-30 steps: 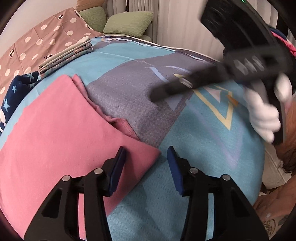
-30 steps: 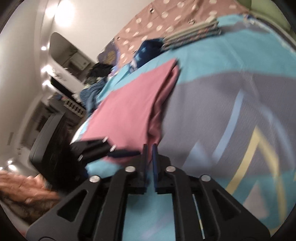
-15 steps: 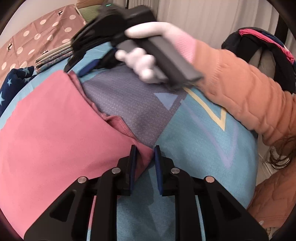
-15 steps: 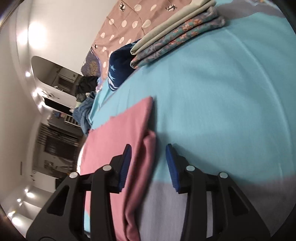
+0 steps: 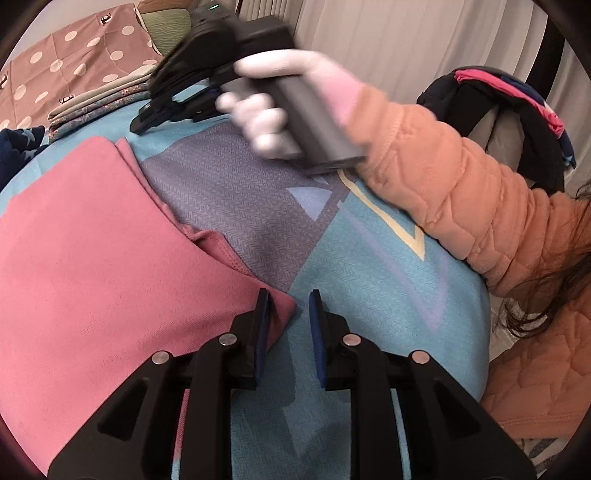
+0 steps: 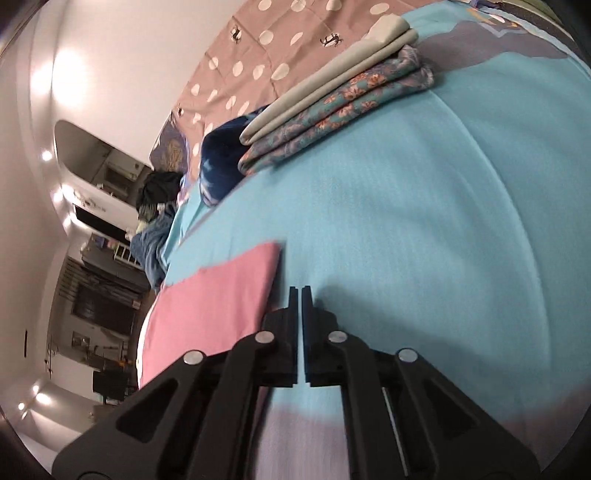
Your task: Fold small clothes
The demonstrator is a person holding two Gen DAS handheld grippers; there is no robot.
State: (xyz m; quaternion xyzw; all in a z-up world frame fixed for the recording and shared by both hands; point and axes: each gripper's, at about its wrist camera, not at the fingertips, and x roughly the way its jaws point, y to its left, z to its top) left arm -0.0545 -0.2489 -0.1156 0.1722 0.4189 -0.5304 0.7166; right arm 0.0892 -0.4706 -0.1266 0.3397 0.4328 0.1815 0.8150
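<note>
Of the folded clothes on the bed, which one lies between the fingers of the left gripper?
The pink garment: its near corner sits between the open fingers of the left gripper. The beige and floral folded pieces lie stacked far off, near the dotted cover.

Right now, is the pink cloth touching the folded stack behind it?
Apart. The right wrist view shows a broad strip of bare blue bedspread between the pink cloth and the folded stack.

- A home bedroom: a bed under a blue patterned bedspread (image 5: 369, 280).
- Green pillows (image 5: 162, 26), pleated curtains (image 5: 388, 40).
- Folded clothes stacked (image 6: 332, 110) on it.
</note>
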